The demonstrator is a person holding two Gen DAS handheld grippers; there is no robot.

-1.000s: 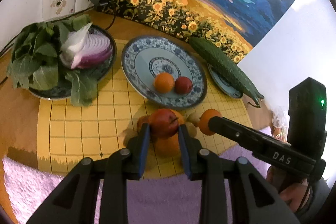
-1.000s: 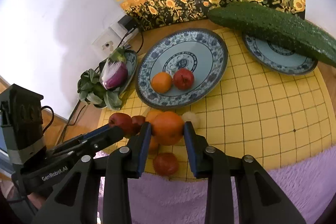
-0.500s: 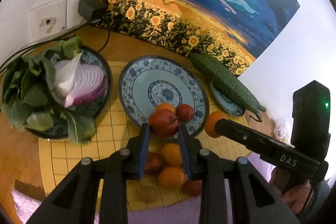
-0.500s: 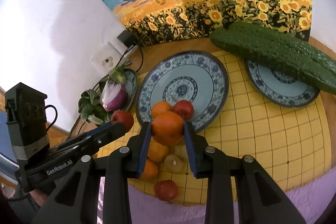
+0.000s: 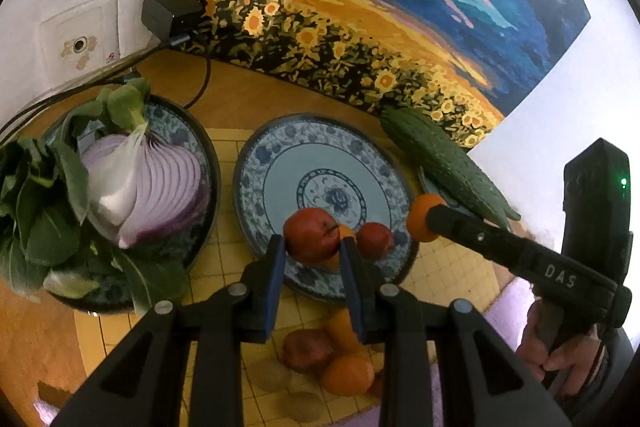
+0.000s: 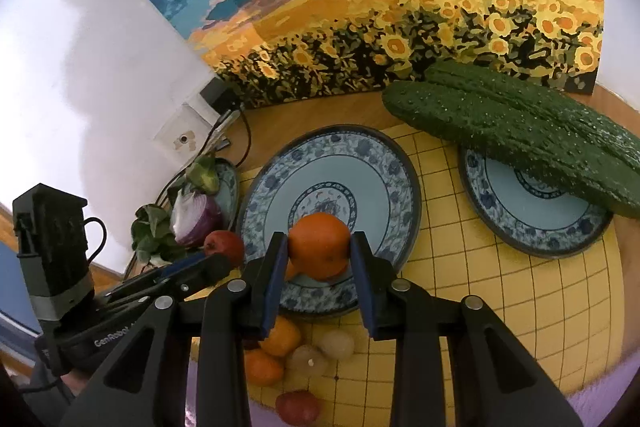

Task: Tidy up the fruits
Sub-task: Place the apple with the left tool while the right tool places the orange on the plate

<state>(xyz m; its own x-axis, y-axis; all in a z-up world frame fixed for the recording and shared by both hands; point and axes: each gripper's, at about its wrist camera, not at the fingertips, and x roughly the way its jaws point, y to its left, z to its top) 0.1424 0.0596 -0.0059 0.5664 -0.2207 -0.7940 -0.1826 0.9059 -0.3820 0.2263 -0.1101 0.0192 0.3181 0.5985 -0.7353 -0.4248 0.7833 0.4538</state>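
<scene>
At the far left of the bench sits my vegetable plate [image 5: 200, 163], its rim mostly buried under leafy greens [image 5: 36, 211] and a halved red onion [image 5: 148, 183]. Right of it lies the middle blue-patterned plate [image 5: 280, 163]. My left tongs [image 5: 313, 247] are clenched on a red apple [image 5: 311, 235] above its near rim, and the apple hides most of an orange already lying there, beside a smaller red fruit [image 5: 374, 239]. Below my tongs, loose fruit [image 5: 346, 373] on the yellow grid mat [image 5: 224, 267] is blurred and partly blocked. From the right wrist view, my right tongs [image 6: 319, 259] grip an orange [image 6: 319, 249] over that same plate, covering whatever lies beneath. Pale round fruits [image 6: 338, 345] near the mat's edge are hard to identify. Furthest right, two cucumbers [image 6: 520, 131] rest across a third plate [image 6: 520, 227], hiding its far rim.
</scene>
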